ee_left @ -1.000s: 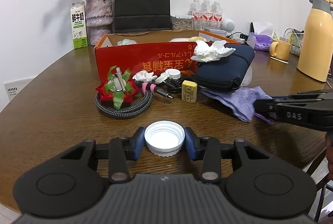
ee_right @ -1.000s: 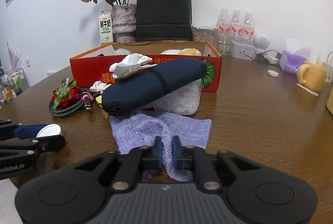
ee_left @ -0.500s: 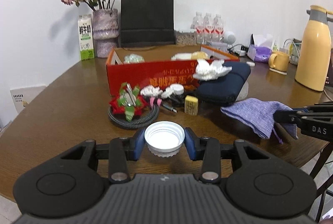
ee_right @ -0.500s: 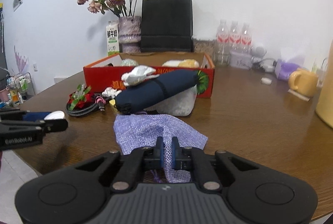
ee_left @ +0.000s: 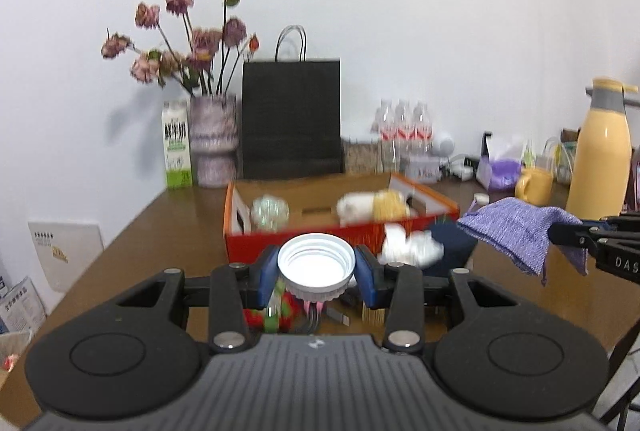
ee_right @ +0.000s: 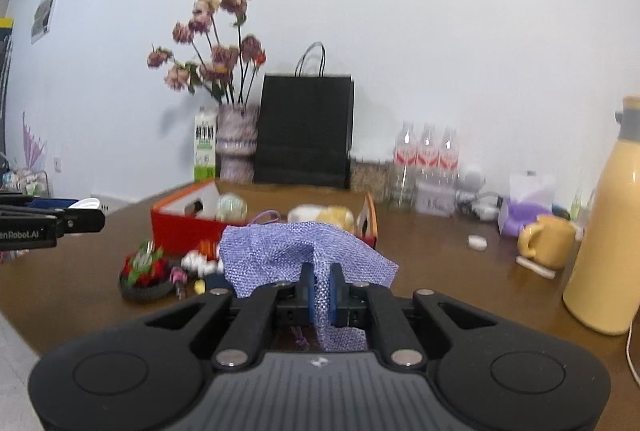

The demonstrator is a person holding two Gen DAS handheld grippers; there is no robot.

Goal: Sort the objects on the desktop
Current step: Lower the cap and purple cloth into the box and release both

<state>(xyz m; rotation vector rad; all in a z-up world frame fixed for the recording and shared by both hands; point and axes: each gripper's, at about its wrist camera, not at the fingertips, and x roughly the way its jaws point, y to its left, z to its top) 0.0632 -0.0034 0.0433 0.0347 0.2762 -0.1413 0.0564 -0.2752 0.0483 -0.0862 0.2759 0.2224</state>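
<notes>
My left gripper (ee_left: 316, 277) is shut on a white screw lid (ee_left: 316, 265) and holds it in the air in front of the red cardboard box (ee_left: 424, 201). My right gripper (ee_right: 319, 289) is shut on a purple mesh pouch (ee_right: 288, 251), lifted off the table; the pouch also shows in the left wrist view (ee_left: 516, 227). The box (ee_right: 180, 219) holds a clear ball (ee_left: 270, 213) and a white and yellow plush (ee_left: 372, 205). A coiled cable with a red and green ornament (ee_right: 144, 271) lies in front of the box.
A dark blue pouch (ee_left: 448, 239) with crumpled tissue (ee_left: 412, 247) lies by the box. Behind stand a vase of dried flowers (ee_left: 212, 143), a milk carton (ee_left: 176, 147), a black paper bag (ee_left: 292, 119) and water bottles (ee_left: 404, 127). A yellow flask (ee_right: 608, 231) and mug (ee_right: 548, 241) stand right.
Both grippers have risen well above the table. The lid went up with the left gripper. The purple pouch left the tabletop and now hangs from the right gripper.
</notes>
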